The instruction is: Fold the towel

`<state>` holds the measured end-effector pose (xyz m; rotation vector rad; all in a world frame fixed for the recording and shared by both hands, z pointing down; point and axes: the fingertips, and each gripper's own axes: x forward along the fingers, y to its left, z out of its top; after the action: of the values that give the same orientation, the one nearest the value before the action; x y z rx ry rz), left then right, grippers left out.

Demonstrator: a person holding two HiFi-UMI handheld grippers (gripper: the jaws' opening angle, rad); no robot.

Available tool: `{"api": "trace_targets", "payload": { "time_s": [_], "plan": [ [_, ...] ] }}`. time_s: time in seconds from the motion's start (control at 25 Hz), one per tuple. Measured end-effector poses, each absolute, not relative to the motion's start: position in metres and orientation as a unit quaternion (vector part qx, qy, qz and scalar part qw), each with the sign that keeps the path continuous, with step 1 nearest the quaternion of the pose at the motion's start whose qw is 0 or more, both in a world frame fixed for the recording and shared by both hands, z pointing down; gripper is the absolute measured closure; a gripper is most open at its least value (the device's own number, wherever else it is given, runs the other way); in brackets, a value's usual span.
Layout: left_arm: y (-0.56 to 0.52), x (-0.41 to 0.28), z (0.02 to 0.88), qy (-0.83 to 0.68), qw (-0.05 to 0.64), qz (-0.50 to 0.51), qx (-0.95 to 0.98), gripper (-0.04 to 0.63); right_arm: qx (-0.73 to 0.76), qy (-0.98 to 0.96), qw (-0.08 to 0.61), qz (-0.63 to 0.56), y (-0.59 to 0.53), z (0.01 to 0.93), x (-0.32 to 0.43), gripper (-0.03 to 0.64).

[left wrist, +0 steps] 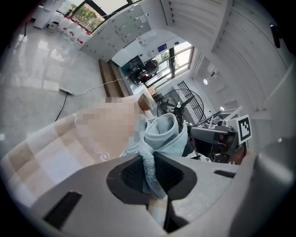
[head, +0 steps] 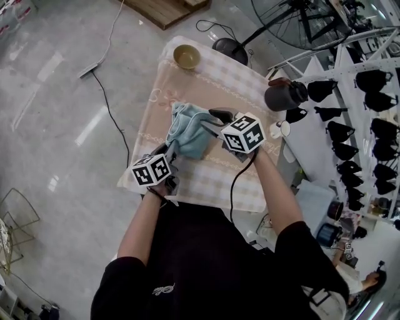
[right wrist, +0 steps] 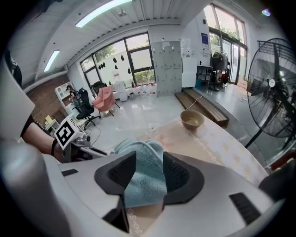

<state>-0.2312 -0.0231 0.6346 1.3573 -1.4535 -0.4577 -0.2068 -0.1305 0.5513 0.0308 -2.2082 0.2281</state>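
Observation:
A light blue towel (head: 190,134) lies bunched on the checked tablecloth (head: 206,181) in the head view. My left gripper (head: 170,153) is at the towel's near left corner. In the left gripper view its jaws (left wrist: 150,178) are shut on a thin edge of the towel (left wrist: 162,134), which rises in a rumpled fold beyond them. My right gripper (head: 214,122) is at the towel's right side. In the right gripper view a thick fold of towel (right wrist: 138,155) sits between its jaws (right wrist: 145,173), which stand wide and loose about it.
A tan bowl (head: 186,56) stands at the table's far end. A dark jug (head: 284,95) and a small white cup (head: 281,129) sit at the right edge. A floor fan (head: 300,19) and racks with black items (head: 369,125) stand to the right; a cable (head: 106,100) runs across the floor at left.

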Motion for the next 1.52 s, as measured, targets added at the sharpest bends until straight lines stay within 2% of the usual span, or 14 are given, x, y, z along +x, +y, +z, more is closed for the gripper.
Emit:
{"api": "trace_targets", "payload": {
  "time_s": [0.2, 0.32, 0.4, 0.6, 0.76, 1.12, 1.2, 1.24, 1.28, 1.32, 1.36, 1.52],
  "plan": [
    [-0.022, -0.232, 0.633, -0.605, 0.519, -0.189, 0.573, 0.549, 0.023, -0.883, 0.461, 0.083, -0.129, 0.576, -0.218, 0.439],
    [-0.017, -0.238, 0.632, -0.617, 0.504, -0.166, 0.580, 0.460, 0.048, -0.879, 0.465, 0.091, -0.142, 0.599, -0.227, 0.439],
    [-0.009, -0.246, 0.629, -0.630, 0.488, -0.142, 0.587, 0.426, 0.066, -0.879, 0.462, 0.099, -0.146, 0.610, -0.231, 0.439],
    [0.009, -0.272, 0.607, -0.651, 0.447, -0.092, 0.607, 0.420, 0.100, -0.886, 0.440, 0.105, -0.141, 0.614, -0.234, 0.419],
    [-0.001, -0.277, 0.579, -0.651, 0.399, -0.050, 0.644, 0.420, 0.141, -0.901, 0.396, 0.108, -0.144, 0.590, -0.228, 0.416],
    [-0.046, -0.229, 0.535, -0.624, 0.331, 0.032, 0.708, 0.420, 0.197, -0.909, 0.342, 0.133, -0.133, 0.546, -0.161, 0.417],
    [-0.053, -0.214, 0.533, -0.620, 0.332, 0.041, 0.710, 0.430, 0.221, -0.905, 0.336, 0.135, -0.131, 0.540, -0.139, 0.436],
    [-0.057, -0.206, 0.532, -0.616, 0.333, 0.047, 0.712, 0.447, 0.236, -0.903, 0.334, 0.132, -0.131, 0.536, -0.128, 0.495],
    [-0.060, -0.197, 0.531, -0.611, 0.333, 0.054, 0.716, 0.484, 0.251, -0.900, 0.331, 0.129, -0.130, 0.533, -0.117, 0.563],
    [-0.062, -0.189, 0.531, -0.606, 0.332, 0.062, 0.721, 0.555, 0.263, -0.898, 0.328, 0.128, -0.129, 0.530, -0.106, 0.599],
    [-0.065, -0.180, 0.531, -0.600, 0.330, 0.071, 0.725, 0.580, 0.271, -0.897, 0.325, 0.129, -0.127, 0.529, -0.096, 0.612],
    [-0.076, -0.145, 0.536, -0.584, 0.333, 0.098, 0.733, 0.589, 0.284, -0.892, 0.323, 0.141, -0.120, 0.532, -0.059, 0.615]
  ]
}}
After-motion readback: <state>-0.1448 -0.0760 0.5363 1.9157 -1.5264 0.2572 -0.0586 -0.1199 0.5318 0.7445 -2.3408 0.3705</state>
